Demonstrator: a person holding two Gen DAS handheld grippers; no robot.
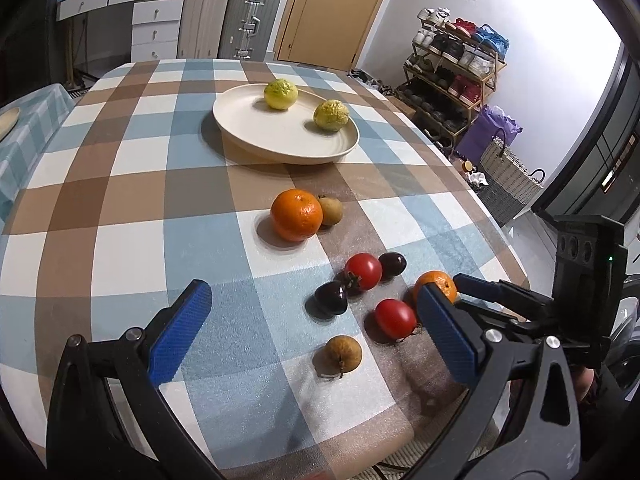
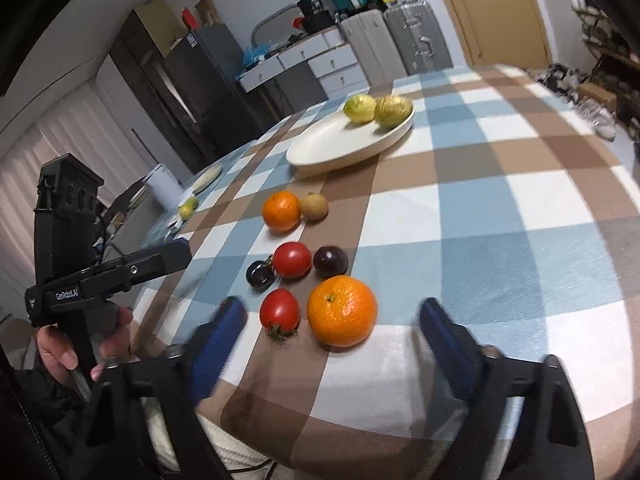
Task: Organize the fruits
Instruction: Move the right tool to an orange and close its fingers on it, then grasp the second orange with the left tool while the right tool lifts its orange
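A cream plate (image 1: 240, 128) (image 2: 320, 148) holds two yellow-green fruits (image 1: 281, 94) (image 1: 331, 115). On the checked cloth lie a far orange (image 1: 296, 214) (image 2: 281, 211) beside a brown fruit (image 1: 330, 210), two red tomatoes (image 1: 363, 271) (image 1: 395, 319), two dark plums (image 1: 331, 298) (image 1: 392, 265), a near brown fruit (image 1: 343, 354) and a near orange (image 2: 342, 311) (image 1: 440, 285). My left gripper (image 1: 316, 332) is open above the near fruits. My right gripper (image 2: 332, 336) is open, with the near orange and a tomato (image 2: 280, 312) just ahead of its fingers.
The table edge runs close in front of both grippers. A second table with a plate and a lemon (image 2: 188, 208) stands to the left. Suitcases (image 1: 248, 20), drawers, a door and a shoe rack (image 1: 452, 72) line the room.
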